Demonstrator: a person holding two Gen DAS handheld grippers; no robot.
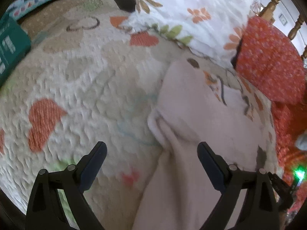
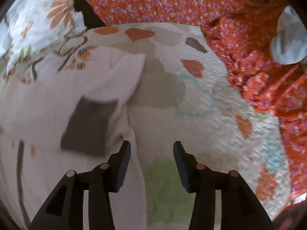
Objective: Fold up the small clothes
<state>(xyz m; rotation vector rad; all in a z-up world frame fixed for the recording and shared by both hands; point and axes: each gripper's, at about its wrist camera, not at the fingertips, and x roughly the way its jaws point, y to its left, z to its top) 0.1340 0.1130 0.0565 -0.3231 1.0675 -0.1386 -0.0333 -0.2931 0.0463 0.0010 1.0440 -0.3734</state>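
Observation:
A small pale pink garment (image 1: pixel 193 118) with a grey patch and orange-and-black print lies flat on a quilted bedspread (image 1: pixel 80 88). In the left wrist view my left gripper (image 1: pixel 151 147) is open, its jaws wide apart over the garment's left edge, where a sleeve fold bunches. In the right wrist view the garment (image 2: pixel 57 105) fills the left half, with its grey patch (image 2: pixel 88 126) and a folded sleeve tip (image 2: pixel 130 67). My right gripper (image 2: pixel 152 146) is open above the garment's right edge, holding nothing.
A floral white pillow (image 1: pixel 191 13) and an orange flowered cover (image 1: pixel 268 61) lie at the head of the bed. A green box (image 1: pixel 11 44) sits at the left. A grey sock (image 2: pixel 287 38) lies on the orange cover (image 2: pixel 172 2). Wooden bedposts (image 1: pixel 276 2) stand behind.

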